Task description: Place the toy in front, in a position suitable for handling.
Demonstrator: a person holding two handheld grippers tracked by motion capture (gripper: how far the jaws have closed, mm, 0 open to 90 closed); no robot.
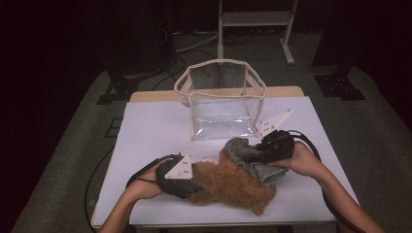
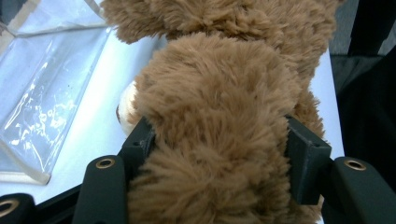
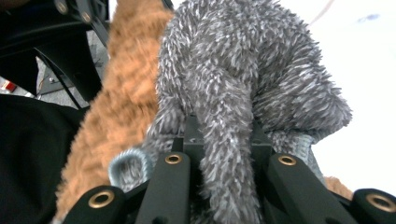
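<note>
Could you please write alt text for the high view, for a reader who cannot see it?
A person's left gripper clamps a brown plush toy on a white table, while the right gripper pinches a grey fuzzy cloth. A clear bag stands open behind.

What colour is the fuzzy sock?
The fuzzy sock is grey, flecked with white. The right gripper view shows it best.

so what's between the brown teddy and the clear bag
Bare white table lies between teddy and bag in the high view; the grey cloth overlaps the teddy's right.
</note>
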